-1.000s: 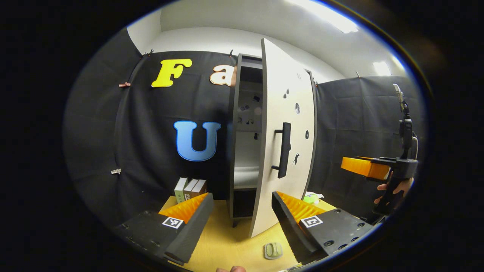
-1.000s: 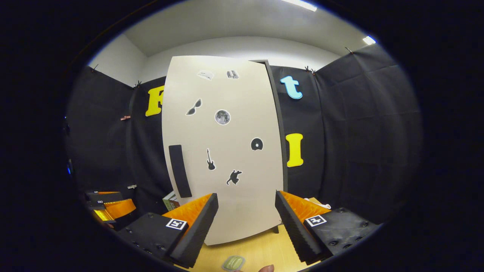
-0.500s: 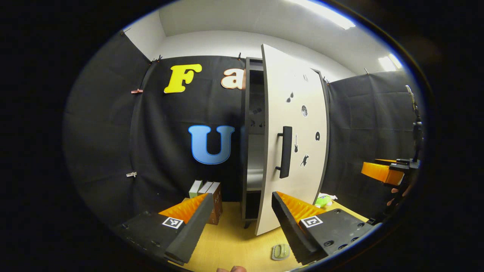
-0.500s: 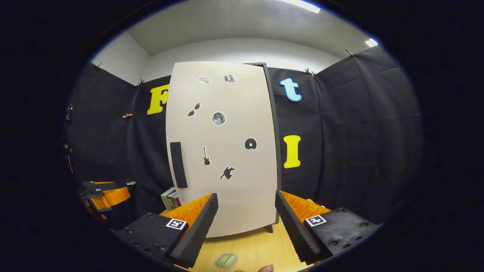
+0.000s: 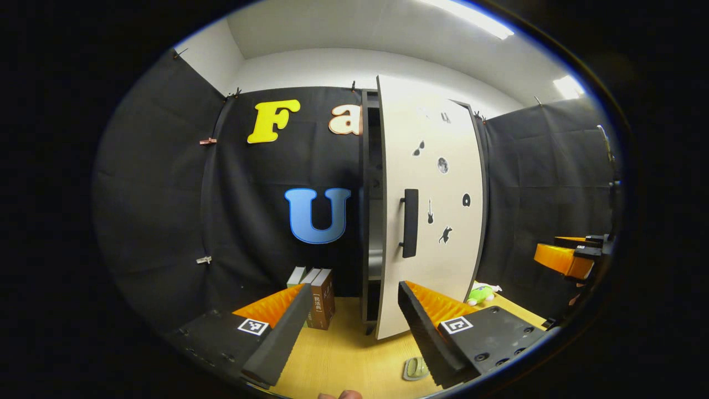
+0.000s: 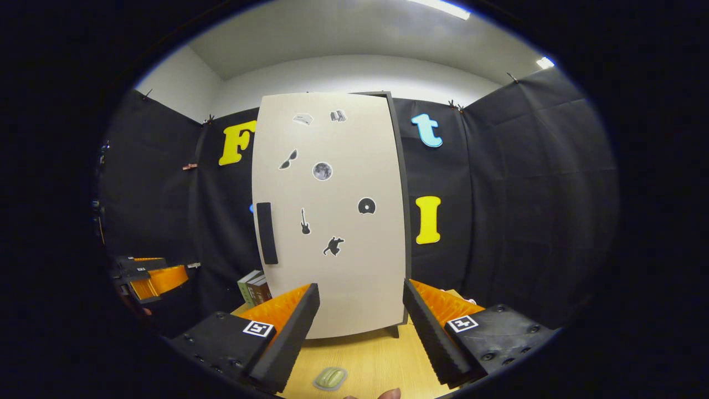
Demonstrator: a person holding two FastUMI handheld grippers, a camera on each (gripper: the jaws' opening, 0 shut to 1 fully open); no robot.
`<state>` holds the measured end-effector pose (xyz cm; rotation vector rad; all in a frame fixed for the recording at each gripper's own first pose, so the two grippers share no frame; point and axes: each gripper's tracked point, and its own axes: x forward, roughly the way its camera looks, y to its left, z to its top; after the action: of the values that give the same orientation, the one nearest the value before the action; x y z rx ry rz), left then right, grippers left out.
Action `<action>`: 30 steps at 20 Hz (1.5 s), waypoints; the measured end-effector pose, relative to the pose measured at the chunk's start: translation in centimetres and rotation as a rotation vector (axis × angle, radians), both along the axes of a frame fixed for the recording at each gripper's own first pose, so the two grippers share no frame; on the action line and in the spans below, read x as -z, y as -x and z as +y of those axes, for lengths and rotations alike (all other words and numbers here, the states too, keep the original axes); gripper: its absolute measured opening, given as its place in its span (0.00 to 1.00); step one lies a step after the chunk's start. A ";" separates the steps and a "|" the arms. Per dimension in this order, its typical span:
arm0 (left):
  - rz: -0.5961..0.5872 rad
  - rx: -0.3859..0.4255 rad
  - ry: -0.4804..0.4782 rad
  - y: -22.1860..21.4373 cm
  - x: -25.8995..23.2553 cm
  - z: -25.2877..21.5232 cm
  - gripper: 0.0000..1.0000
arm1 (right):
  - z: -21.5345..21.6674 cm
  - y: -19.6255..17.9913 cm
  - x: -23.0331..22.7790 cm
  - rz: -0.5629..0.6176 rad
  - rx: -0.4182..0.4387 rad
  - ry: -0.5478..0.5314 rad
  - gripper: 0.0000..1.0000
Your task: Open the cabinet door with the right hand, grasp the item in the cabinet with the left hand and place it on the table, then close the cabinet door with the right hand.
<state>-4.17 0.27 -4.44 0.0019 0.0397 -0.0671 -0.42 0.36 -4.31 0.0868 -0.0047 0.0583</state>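
Observation:
The tall cabinet has a pale door [image 5: 432,210] [image 6: 332,216] with small stickers and a dark bar handle [image 5: 410,223] [image 6: 267,233]. In the left gripper view the door stands ajar, with a thin dark gap along its handle side. A small pale green item [image 5: 415,367] [image 6: 330,378] lies on the wooden table [image 5: 343,354] [image 6: 376,354] in front of the cabinet. My left gripper [image 5: 354,327] is open and holds nothing, a short way back from the door. My right gripper [image 6: 360,327] is open too, facing the door's front.
Several books [image 5: 316,288] [image 6: 253,287] stand on the table left of the cabinet. A green toy [image 5: 479,293] lies to its right. The right gripper [image 5: 565,257] shows far right in the left gripper view, the left gripper [image 6: 147,277] far left in the right gripper view.
The door has swung from well open to a narrow gap. Both grippers have drawn back from the cabinet, staying open. The green item has stayed on the table.

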 end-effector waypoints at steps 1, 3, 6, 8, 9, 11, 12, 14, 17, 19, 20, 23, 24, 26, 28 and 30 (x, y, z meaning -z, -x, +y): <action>-0.001 0.001 -0.004 0.1 0.0 -0.1 0.96 | 0.0 0.1 -0.1 -0.002 -0.001 0.003 0.98; 0.001 0.001 -0.005 0.2 0.0 -0.2 0.97 | -0.1 0.3 -0.1 0.000 -0.001 0.008 0.98; -0.003 0.008 -0.005 0.4 -0.1 -0.5 0.97 | -0.1 0.5 -0.1 -0.001 0.001 0.001 0.97; -0.003 0.009 -0.012 0.4 -0.1 -0.4 0.97 | -0.1 0.5 -0.1 0.001 0.000 0.010 0.97; -0.001 0.010 -0.011 0.4 0.0 -0.3 0.96 | -0.2 0.5 -0.1 0.003 0.000 0.016 0.98; 0.003 0.011 -0.002 0.4 0.1 -0.4 0.97 | -0.1 0.5 -0.1 0.003 -0.004 0.011 0.98; 0.005 0.010 -0.001 0.4 0.2 -0.4 0.97 | -0.1 0.5 -0.2 0.001 -0.003 0.009 0.98; 0.005 0.010 -0.003 0.4 0.1 -0.3 0.97 | 0.1 0.4 -0.3 0.000 -0.005 0.013 0.97; 0.006 0.011 -0.013 0.2 0.2 -0.3 0.97 | 0.3 0.2 -0.1 0.004 -0.008 0.018 0.98; 0.009 0.012 -0.013 0.0 0.3 -0.4 0.97 | 0.4 0.2 0.0 0.006 -0.009 0.018 0.97; 0.009 0.012 -0.011 -0.1 0.4 -0.4 0.97 | 0.4 0.1 0.0 0.005 -0.009 0.020 0.97; 0.003 0.014 -0.017 -0.3 0.1 -0.6 0.97 | 0.1 -0.1 0.0 0.003 -0.004 0.019 0.98; 0.002 0.015 -0.021 -0.3 0.2 -0.6 0.97 | 0.1 -0.2 0.0 0.003 -0.002 0.017 0.98; 0.002 0.017 -0.026 -0.5 0.2 -0.7 0.97 | -0.2 -0.3 0.2 0.008 0.003 0.012 0.97; 0.005 0.020 -0.025 -0.6 0.3 -0.9 0.97 | -0.2 -0.3 0.3 0.010 0.005 0.003 0.97; 0.006 0.021 -0.026 -0.6 0.3 -1.0 0.97 | -0.4 -0.4 0.3 0.010 0.011 -0.002 0.97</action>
<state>-3.55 -0.76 -4.77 0.0285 0.0466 -0.0881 -0.06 -0.09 -4.61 0.0892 0.0052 0.0470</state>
